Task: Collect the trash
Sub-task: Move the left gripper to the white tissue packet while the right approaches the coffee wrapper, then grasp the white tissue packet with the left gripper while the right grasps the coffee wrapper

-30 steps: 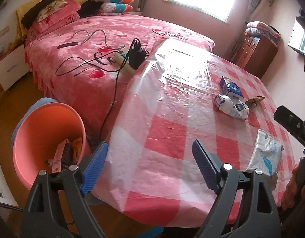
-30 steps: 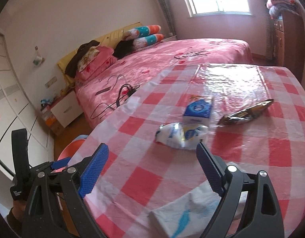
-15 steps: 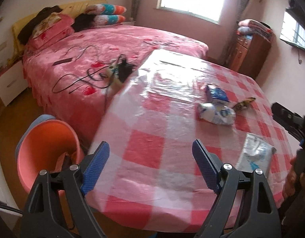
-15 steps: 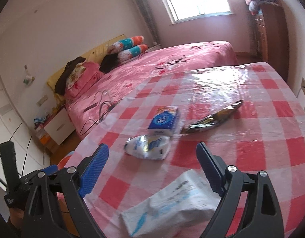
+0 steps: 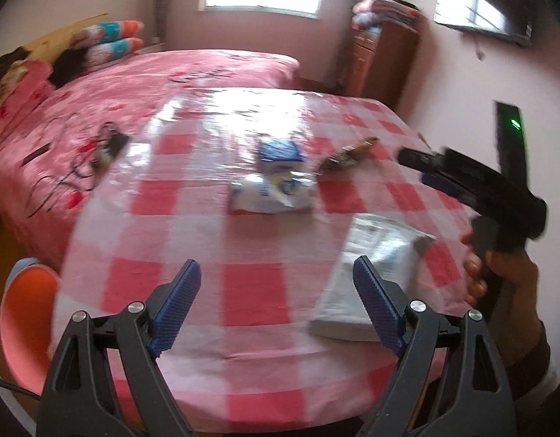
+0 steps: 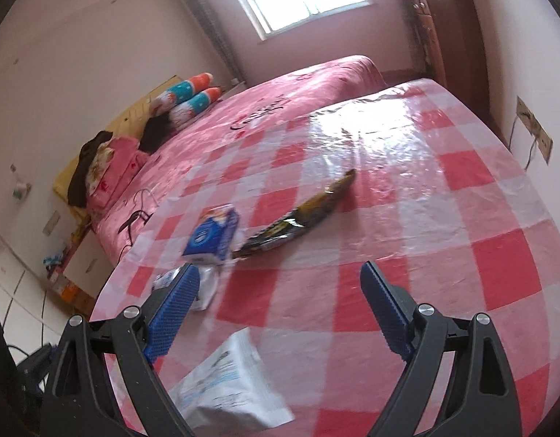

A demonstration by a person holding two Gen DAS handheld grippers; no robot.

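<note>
Your left hand-held gripper (image 5: 276,298) hangs over the near edge of the table (image 5: 251,280), jaws spread wide and holding nothing. Off its left side, below the table edge, sits the orange bin (image 5: 21,313). Ahead and slightly right lies the crumpled white-and-blue packet (image 5: 271,195), with the blue carton (image 5: 280,153) just behind it and touching or nearly so. Nearest to this gripper is the flat white bag (image 5: 367,266), just beside its right finger, long axis running away from you toward the far right.

Your right hand-held gripper (image 6: 280,302) is likewise wide open and empty. From it, the white bag (image 6: 229,386) lies low and left, under the left finger. The dark snack wrapper (image 6: 298,215) lies straight ahead, well apart, its long axis slanting from near-left to far-right. That wrapper looks like the right gripper's natural target; you would likely need to turn the jaws across that slant.
</note>
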